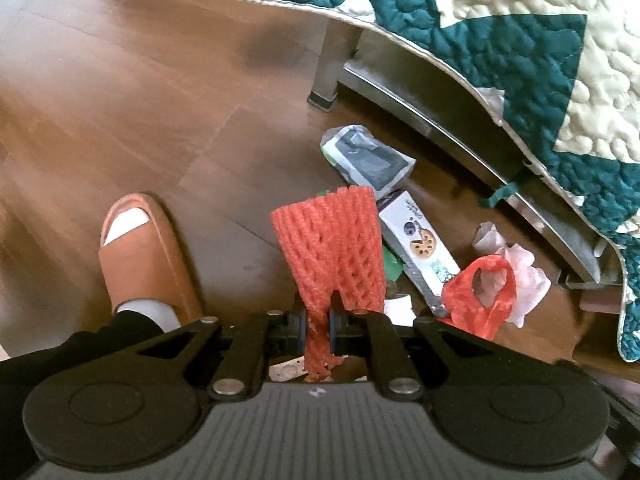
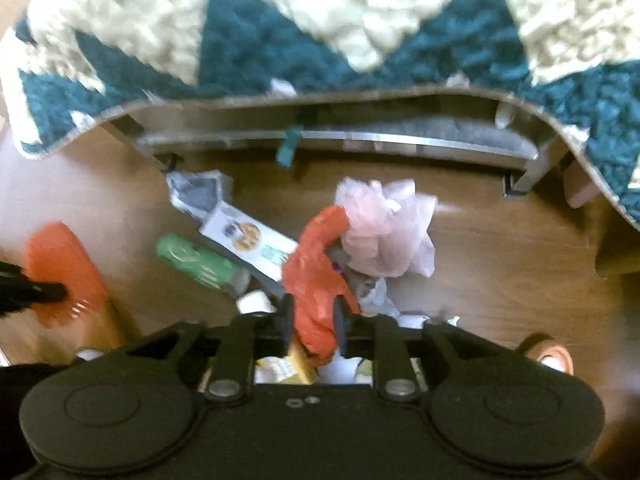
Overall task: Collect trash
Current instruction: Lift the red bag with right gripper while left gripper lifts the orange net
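Trash lies scattered on the wooden floor (image 1: 120,80) beside a bed frame (image 1: 440,120) draped with a teal and cream quilt (image 1: 500,40). The left hand-held gripper (image 1: 319,316) is clamped on the lower end of an orange foam fruit net (image 1: 332,240), which stands up between its fingers, off the floor. The right hand-held gripper (image 2: 312,320) is closed on a red plastic bag (image 2: 316,268), which touches a crumpled pink bag (image 2: 384,232). Near them lie a white cookie box (image 1: 420,240), a grey pouch (image 1: 368,160) and a green bottle (image 2: 196,260). A foot in a brown slipper (image 1: 140,252) stands to the left.
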### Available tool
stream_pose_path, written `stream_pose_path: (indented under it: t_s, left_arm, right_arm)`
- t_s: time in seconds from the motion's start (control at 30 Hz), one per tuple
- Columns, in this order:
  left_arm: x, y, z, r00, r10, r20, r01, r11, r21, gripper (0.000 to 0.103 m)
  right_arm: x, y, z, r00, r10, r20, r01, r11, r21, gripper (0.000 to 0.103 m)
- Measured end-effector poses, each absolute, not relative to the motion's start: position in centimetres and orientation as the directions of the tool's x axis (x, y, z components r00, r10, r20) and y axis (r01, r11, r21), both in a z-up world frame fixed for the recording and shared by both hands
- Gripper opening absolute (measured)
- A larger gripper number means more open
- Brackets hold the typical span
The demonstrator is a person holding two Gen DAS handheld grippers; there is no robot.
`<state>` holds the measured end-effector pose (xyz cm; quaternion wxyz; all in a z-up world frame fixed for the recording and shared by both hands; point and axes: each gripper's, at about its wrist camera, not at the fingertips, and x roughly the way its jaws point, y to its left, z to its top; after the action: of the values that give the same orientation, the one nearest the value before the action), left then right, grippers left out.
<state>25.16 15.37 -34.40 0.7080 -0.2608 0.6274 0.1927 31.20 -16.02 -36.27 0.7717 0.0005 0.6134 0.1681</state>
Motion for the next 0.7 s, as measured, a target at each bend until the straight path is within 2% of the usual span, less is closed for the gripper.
stream_pose_path:
  t_s: [0.03, 0.17, 0.23, 0.3, 0.4, 0.47, 0.5, 0.53, 0.57, 0.63, 0.7]
  left_arm:
    - [25.3, 15.2, -34.4, 0.143, -0.063, -0.988, -0.597, 0.791, -0.137, 0.009]
    - [26.3, 14.2, -35.3, 0.152, -0.089, -0.984, -0.568, 0.807, -0.161, 0.009]
    - [26.8, 13.6, -36.0, 0.146, -0.116, -0.982, -0.557, 0.811, -0.178, 0.009]
    - [27.4, 12.8, -36.7, 0.142, -0.13, -0.981, -0.541, 0.82, -0.187, 0.009]
    - [28.0, 11.4, -37.4, 0.131, -0.142, -0.981, -0.498, 0.846, -0.189, 0.009]
    - [28.1, 10.5, -37.7, 0.12, -0.159, -0.98, -0.472, 0.859, -0.197, 0.009]
    - [28.2, 10.3, -37.8, 0.115, -0.165, -0.98, -0.465, 0.863, -0.199, 0.009]
    - [28.2, 10.0, -37.9, 0.11, -0.17, -0.979, -0.455, 0.868, -0.201, 0.009]
    - [28.2, 9.7, -38.0, 0.107, -0.172, -0.979, -0.444, 0.873, -0.202, 0.009]
    - [28.1, 9.4, -38.0, 0.104, -0.166, -0.981, -0.43, 0.882, -0.195, 0.009]
    - [28.0, 9.2, -37.9, 0.105, -0.151, -0.983, -0.421, 0.889, -0.181, 0.009]
  right_arm:
    - [31.3, -15.8, -37.3, 0.177, 0.249, -0.952, -0.269, 0.943, 0.197, 0.039]
    - [32.0, -14.6, -41.6, 0.116, 0.199, -0.973, -0.341, 0.928, 0.15, 0.042]
    - [32.4, -14.1, -43.7, 0.09, 0.192, -0.977, -0.362, 0.921, 0.148, 0.055]
    - [32.9, -13.7, -45.4, 0.078, 0.202, -0.976, -0.378, 0.912, 0.159, 0.06]
    - [33.3, -13.0, -47.2, 0.062, 0.202, -0.977, -0.407, 0.899, 0.16, 0.06]
    - [33.5, -12.7, -48.2, 0.054, 0.198, -0.979, -0.424, 0.892, 0.157, 0.056]
    - [33.5, -12.7, -48.6, 0.046, 0.201, -0.979, -0.428, 0.889, 0.162, 0.048]
    - [33.5, -12.6, -48.8, 0.04, 0.202, -0.979, -0.431, 0.887, 0.166, 0.035]
    - [33.4, -12.6, -49.0, 0.034, 0.205, -0.978, -0.437, 0.883, 0.17, 0.028]
    - [33.1, -12.5, -49.0, 0.033, 0.211, -0.977, -0.448, 0.877, 0.175, 0.017]
    - [32.7, -12.6, -48.5, 0.038, 0.229, -0.973, -0.455, 0.87, 0.188, 0.012]
